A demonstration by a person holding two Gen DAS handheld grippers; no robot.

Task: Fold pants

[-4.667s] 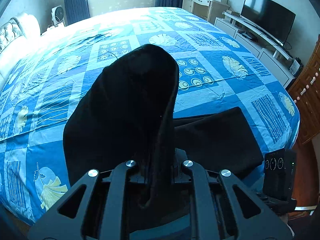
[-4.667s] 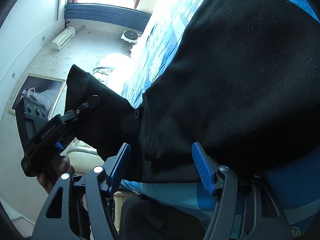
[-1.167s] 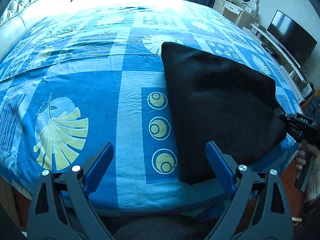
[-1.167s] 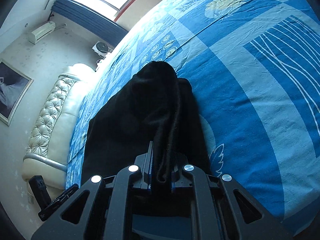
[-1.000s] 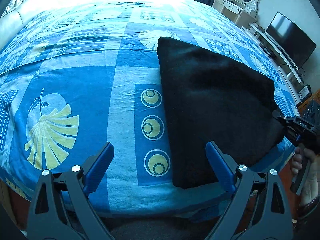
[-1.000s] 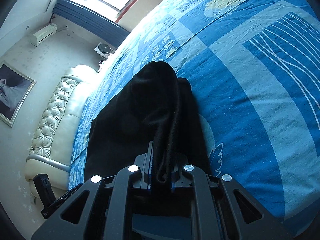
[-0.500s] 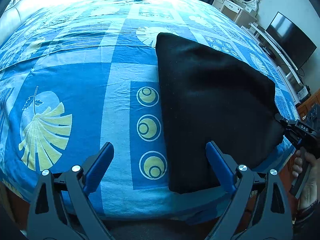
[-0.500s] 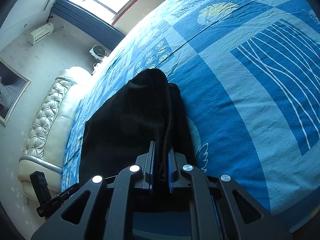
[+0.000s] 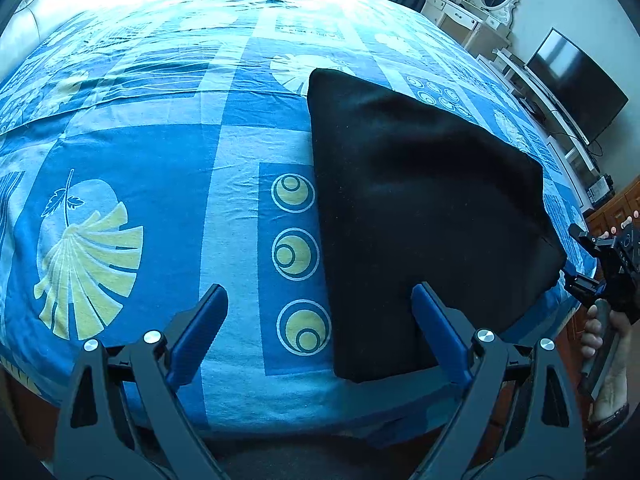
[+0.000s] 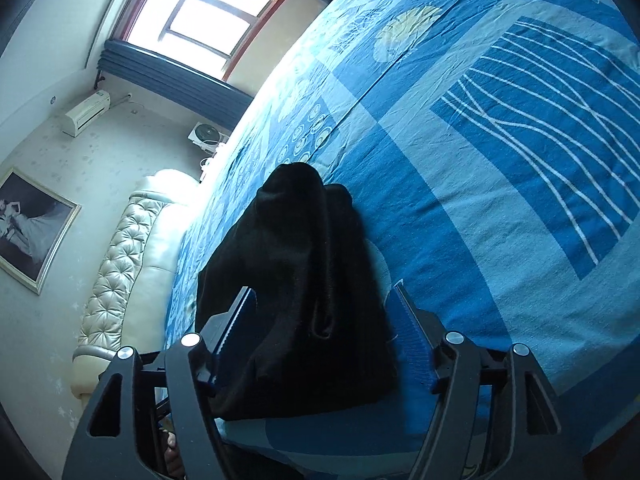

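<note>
Daylight from the window [image 10: 208,12], blown out to white w/ glare. Far end of the bed [image 9: 240,0] in left wrist view is washed out too; near part evenly lit, colours cool/blue. Black pants [image 9: 420,208] read as a flat dark mass, almost no fold detail. Strong fisheye bend, dark vignette at corners. Focus sharp, no motion blur.
</note>
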